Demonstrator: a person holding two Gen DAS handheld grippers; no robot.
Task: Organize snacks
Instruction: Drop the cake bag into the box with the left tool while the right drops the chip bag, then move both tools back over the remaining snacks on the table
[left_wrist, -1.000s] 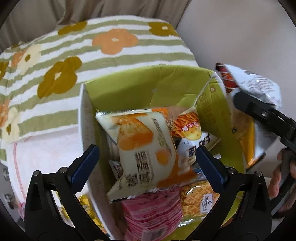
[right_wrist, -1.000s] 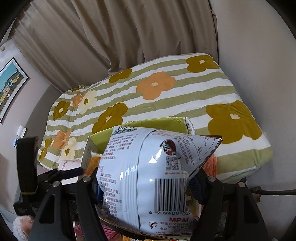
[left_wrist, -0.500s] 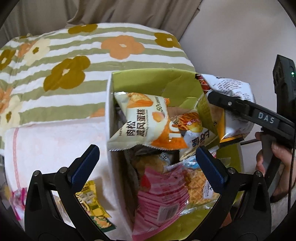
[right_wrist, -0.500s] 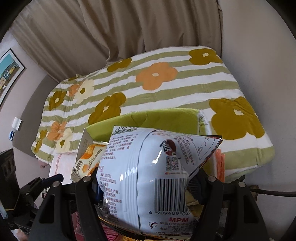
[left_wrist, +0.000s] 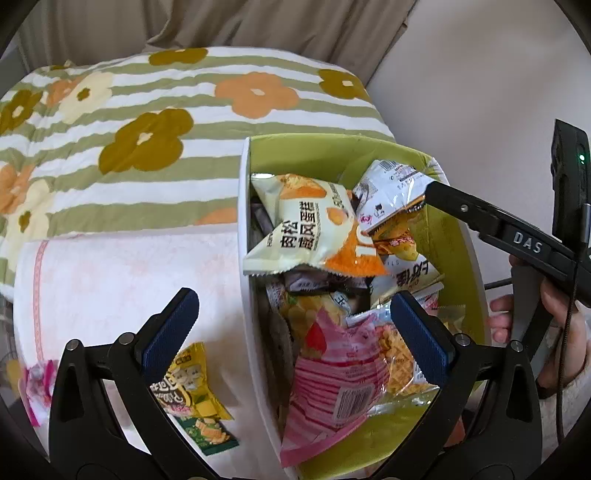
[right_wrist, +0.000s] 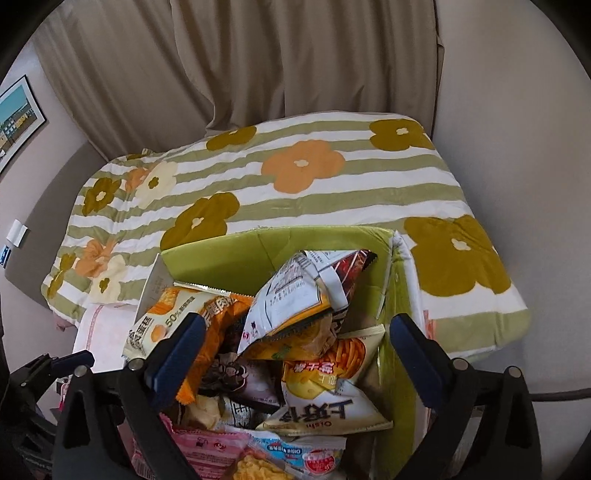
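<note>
The left wrist view looks forward and down from close above the green box, offset toward its left wall, taking in the pink towel beside it. The right wrist view looks down from close above the same green box, facing the curtain. Both views share the box contents, the floral bed cover and the curtain.

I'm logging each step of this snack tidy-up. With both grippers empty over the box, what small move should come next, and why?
Probably swing the left gripper left and down toward the yellow packet. Its fingers are open and empty, and that packet lies on the pink cloth outside the green box, where the silver bag already rests on the pile.
</note>
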